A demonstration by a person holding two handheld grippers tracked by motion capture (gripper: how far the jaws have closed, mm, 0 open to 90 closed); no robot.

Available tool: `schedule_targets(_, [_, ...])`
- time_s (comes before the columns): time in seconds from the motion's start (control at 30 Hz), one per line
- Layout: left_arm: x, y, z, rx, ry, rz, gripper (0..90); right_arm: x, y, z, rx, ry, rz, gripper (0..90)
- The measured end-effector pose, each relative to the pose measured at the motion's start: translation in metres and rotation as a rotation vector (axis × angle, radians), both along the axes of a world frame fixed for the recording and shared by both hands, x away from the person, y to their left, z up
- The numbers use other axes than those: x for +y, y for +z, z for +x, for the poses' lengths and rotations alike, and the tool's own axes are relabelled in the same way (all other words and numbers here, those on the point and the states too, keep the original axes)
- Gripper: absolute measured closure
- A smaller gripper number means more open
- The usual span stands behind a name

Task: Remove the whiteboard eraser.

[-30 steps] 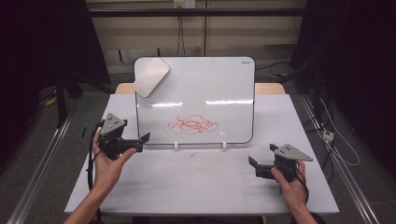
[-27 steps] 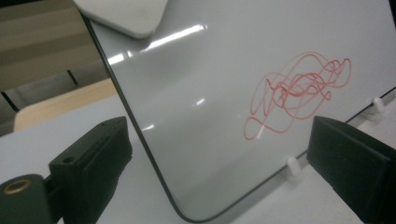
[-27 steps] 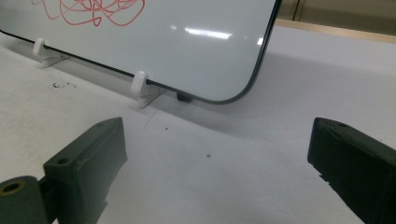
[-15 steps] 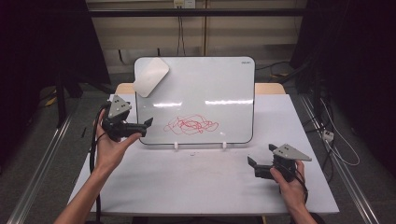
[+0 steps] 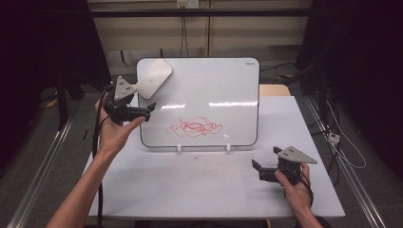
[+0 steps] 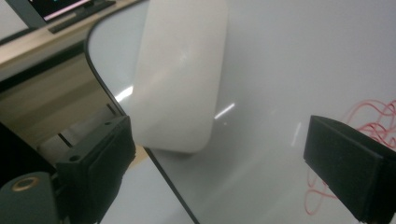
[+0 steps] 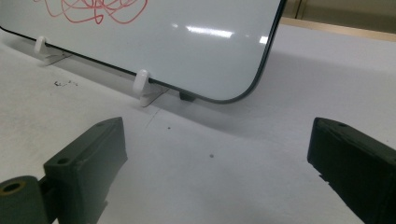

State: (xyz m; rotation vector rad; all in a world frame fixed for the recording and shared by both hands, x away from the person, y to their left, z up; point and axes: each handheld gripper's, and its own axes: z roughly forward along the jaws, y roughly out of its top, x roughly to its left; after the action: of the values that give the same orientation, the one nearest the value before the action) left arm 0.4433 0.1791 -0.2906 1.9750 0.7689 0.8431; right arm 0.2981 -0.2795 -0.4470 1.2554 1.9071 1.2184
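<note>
Left gripper [image 5: 148, 111] was raised off the surface [image 5: 190, 185] at the left edge of the whiteboard [image 5: 214, 90], its jaws spread wide with nothing between them. From its own camera, left gripper [image 6: 219, 163] pointed at the white eraser [image 6: 180, 79], which sat flat against the board at its far left corner and overhung the dark rim a little; the jaws stood apart from it, one at each side. From above, the eraser [image 5: 153, 78] lay just beyond the gripper, up and to the right of it. A red scribble [image 5: 195, 126] marked the lower middle of the board, which stood tilted on two small white clips [image 5: 179, 148] along its near edge.

Over at the near right, the right gripper [image 5: 265, 165] rested low on the surface in the person's hand, well apart from the board. Its jaws were likewise released and empty. Its own camera showed the right gripper [image 7: 215, 163] facing the board's near right corner, one clip [image 7: 141, 86] and part of the scribble [image 7: 93, 9].
</note>
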Motion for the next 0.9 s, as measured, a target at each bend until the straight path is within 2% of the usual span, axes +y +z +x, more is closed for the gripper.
schedule_targets(0.23, [-0.011, 0.004, 0.014, -0.022, 0.003, 0.017, 12.4, 0.001, 0.0, 0.0, 0.003, 0.001, -0.002, 4.7])
schedule_targets(0.37, [-0.015, 0.007, 0.021, -0.035, 0.012, 0.012, 13.7, 0.001, 0.0, 0.0, 0.002, 0.005, -0.003, 4.6])
schedule_targets(0.5, [-0.019, 0.01, 0.028, -0.048, 0.018, 0.04, 15.5, 0.001, 0.0, 0.0, 0.004, 0.007, -0.002, 4.6])
schedule_targets(0.57, [-0.022, 0.011, 0.032, -0.056, 0.02, 0.035, 15.6, 0.001, -0.001, 0.0, 0.004, 0.007, -0.003, 4.7])
schedule_targets(0.8, [-0.029, 0.014, 0.045, -0.052, 0.023, 0.052, 18.1, 0.001, -0.001, 0.001, 0.005, 0.003, -0.005, 4.6])
schedule_targets(0.9, [-0.031, 0.014, 0.05, -0.062, 0.025, 0.058, 20.0, 0.001, -0.001, 0.001, 0.004, 0.007, -0.008, 4.7])
